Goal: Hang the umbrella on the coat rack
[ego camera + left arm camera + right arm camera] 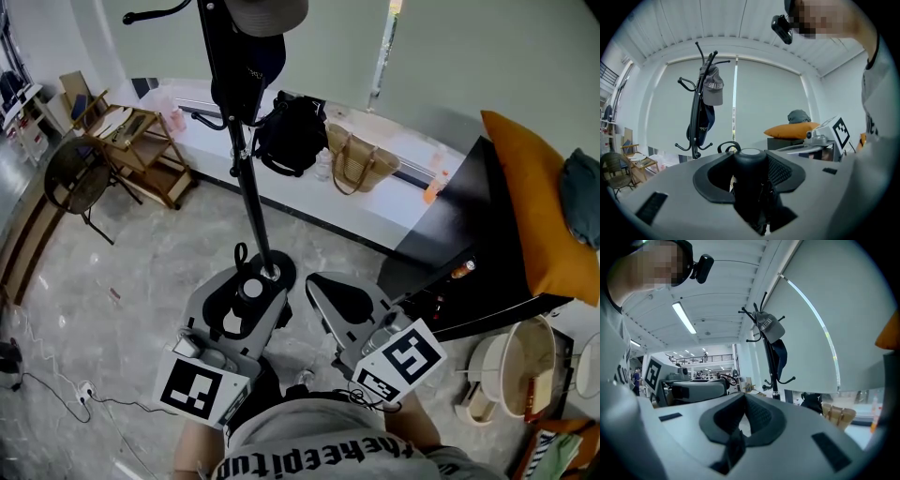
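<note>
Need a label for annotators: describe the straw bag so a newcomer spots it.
Follow the white ledge along the far wall, behind the coat rack. On it is the tan woven tote with loop handles, just right of the black bag.

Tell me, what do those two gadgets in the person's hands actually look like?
The light grey plastic left gripper and the matching right gripper have smooth moulded shells. Each claw is lined with black textured rubber pads, and each gripper carries a white cube with black square markers at its rear. The person wears a pale grey shirt with black lettering.
</note>
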### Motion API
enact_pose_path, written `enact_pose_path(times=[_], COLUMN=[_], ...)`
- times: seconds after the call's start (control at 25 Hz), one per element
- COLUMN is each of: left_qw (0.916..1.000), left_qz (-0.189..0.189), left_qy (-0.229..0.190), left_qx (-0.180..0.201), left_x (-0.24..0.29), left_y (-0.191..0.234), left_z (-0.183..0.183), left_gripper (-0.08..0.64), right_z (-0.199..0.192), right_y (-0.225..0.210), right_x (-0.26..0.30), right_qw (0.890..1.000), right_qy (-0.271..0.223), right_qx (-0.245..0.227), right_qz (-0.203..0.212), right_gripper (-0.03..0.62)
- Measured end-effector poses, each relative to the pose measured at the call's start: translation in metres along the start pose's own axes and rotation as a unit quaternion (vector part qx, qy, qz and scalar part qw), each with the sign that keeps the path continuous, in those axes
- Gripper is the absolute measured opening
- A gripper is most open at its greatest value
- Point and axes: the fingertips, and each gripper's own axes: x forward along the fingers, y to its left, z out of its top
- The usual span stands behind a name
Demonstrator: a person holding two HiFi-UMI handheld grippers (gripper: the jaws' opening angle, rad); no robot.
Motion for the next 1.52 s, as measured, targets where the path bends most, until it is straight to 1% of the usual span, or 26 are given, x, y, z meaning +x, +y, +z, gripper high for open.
enact_pose_path(times=[0.36, 0.6, 0.72, 0.8, 0.96, 1.12, 1.24, 1.52], left_qw=[0.9999, 0.9991, 0.9986, 0.9983, 0.9969, 0.9953, 0.993, 0.9879], left_qz=[-0.016, -0.041, -0.052, -0.059, -0.078, -0.096, -0.117, -0.154], left_qy=[-0.005, 0.007, -0.005, -0.005, 0.011, 0.008, 0.015, 0.021], left_qx=[0.0, -0.005, 0.001, 0.003, -0.003, 0.001, -0.004, 0.003], left_x=[0.009, 0.014, 0.018, 0.022, 0.028, 0.036, 0.043, 0.055], left_y=[0.027, 0.048, 0.06, 0.069, 0.081, 0.092, 0.096, 0.108], left_z=[0.003, 0.0, 0.005, 0.005, -0.001, -0.001, -0.002, -0.005], left_gripper=[0.209, 0.209, 0.209, 0.209, 0.209, 0.209, 0.209, 0.209], right_z=[0.003, 0.004, 0.005, 0.006, 0.006, 0.006, 0.006, 0.005], right_y=[-0.005, -0.008, -0.01, -0.012, -0.016, -0.021, -0.026, -0.034], right_x=[0.024, 0.049, 0.06, 0.067, 0.079, 0.088, 0.094, 0.11], right_qw=[1.0, 0.999, 0.999, 0.998, 0.997, 0.996, 0.994, 0.991], right_qy=[0.0, -0.002, -0.002, -0.003, -0.002, -0.001, -0.003, -0.005], right_qx=[-0.001, 0.002, 0.004, 0.005, 0.007, 0.01, 0.012, 0.017], right_qz=[-0.022, -0.039, -0.048, -0.056, -0.073, -0.094, -0.109, -0.136], right_gripper=[0.012, 0.012, 0.012, 0.012, 0.012, 0.012, 0.012, 0.012])
